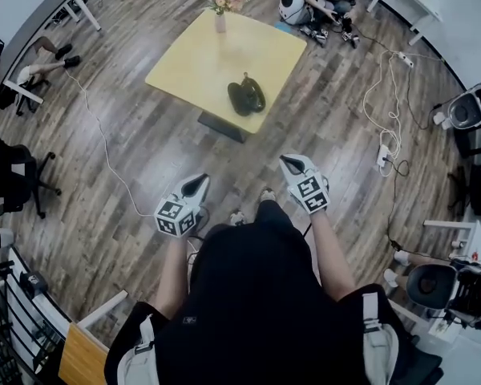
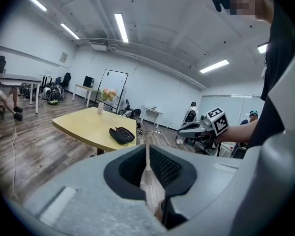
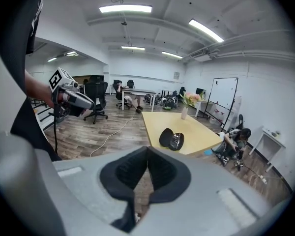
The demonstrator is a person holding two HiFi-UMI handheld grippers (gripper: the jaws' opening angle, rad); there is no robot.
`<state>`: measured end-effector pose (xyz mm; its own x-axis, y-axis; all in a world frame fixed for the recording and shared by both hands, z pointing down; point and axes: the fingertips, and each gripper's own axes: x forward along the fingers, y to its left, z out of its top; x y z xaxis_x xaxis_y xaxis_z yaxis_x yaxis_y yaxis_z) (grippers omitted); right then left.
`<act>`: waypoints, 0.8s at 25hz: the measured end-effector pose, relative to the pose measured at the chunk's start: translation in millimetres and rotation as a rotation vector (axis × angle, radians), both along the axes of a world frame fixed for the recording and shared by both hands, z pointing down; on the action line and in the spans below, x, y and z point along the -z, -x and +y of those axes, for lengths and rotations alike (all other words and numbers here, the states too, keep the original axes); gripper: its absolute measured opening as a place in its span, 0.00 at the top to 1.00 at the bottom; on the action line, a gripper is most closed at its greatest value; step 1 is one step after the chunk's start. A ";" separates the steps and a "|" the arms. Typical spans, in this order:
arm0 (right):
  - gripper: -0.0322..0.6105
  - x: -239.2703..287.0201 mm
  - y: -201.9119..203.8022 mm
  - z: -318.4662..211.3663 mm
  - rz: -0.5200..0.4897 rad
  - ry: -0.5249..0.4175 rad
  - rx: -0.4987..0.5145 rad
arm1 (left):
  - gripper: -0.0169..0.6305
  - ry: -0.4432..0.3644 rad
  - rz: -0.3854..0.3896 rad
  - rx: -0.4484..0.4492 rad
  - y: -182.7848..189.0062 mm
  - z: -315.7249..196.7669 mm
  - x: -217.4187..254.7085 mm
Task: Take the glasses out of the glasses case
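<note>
A black glasses case (image 1: pixel 246 96) lies open on the yellow table (image 1: pixel 208 58), near its front edge. Something shiny, probably the glasses, rests in one half of the case (image 3: pixel 171 139). I stand on the floor well short of the table, so both grippers are far from the case (image 2: pixel 122 134). My left gripper (image 1: pixel 199 181) is shut and empty, its jaws meeting along a thin seam (image 2: pixel 146 154). My right gripper (image 1: pixel 289 161) is also shut with nothing in it (image 3: pixel 147 151). Each gripper shows in the other's view: the right gripper (image 2: pixel 187 130) and the left gripper (image 3: pixel 88 104).
A vase of pink flowers (image 1: pixel 222 6) stands at the table's far edge. White cables (image 1: pixel 104 143) and a power strip (image 1: pixel 382 157) trail over the wood floor. A person (image 1: pixel 321 2) sits on the floor behind the table. Office chairs (image 1: pixel 16 179) stand to the left.
</note>
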<state>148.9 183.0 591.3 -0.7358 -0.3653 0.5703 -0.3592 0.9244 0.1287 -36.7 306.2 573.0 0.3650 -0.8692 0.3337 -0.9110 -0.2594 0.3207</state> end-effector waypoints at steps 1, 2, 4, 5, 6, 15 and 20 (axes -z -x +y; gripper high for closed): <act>0.94 -0.5 5.1 -1.5 0.000 0.002 0.008 | 0.92 0.002 -0.001 0.007 3.8 -0.4 -1.0; 0.94 -1.7 9.7 -2.7 0.001 0.005 0.016 | 0.92 0.004 -0.001 0.015 7.9 -1.2 -2.0; 0.94 -5.2 17.2 -6.0 0.005 0.011 0.031 | 0.92 0.006 0.009 0.036 16.9 -4.6 -3.2; 0.94 -6.7 20.4 -8.6 0.007 0.014 0.037 | 0.92 0.003 0.026 0.053 21.9 -7.6 -2.7; 0.94 -8.0 23.4 -12.2 0.009 0.017 0.042 | 0.92 -0.003 0.048 0.073 27.5 -11.4 -1.5; 0.94 -13.0 45.4 -78.4 0.006 0.034 0.029 | 0.92 -0.009 0.059 0.121 56.0 -63.9 3.8; 0.94 -16.6 64.2 -120.7 -0.002 0.052 0.032 | 0.92 0.021 0.035 0.133 69.6 -95.4 0.0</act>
<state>84.7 62.3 607.9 -0.7477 -0.3114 0.5865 -0.3294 0.9408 0.0797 -106.3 210.7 573.0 0.2586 -0.9037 0.3413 -0.9251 -0.1300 0.3568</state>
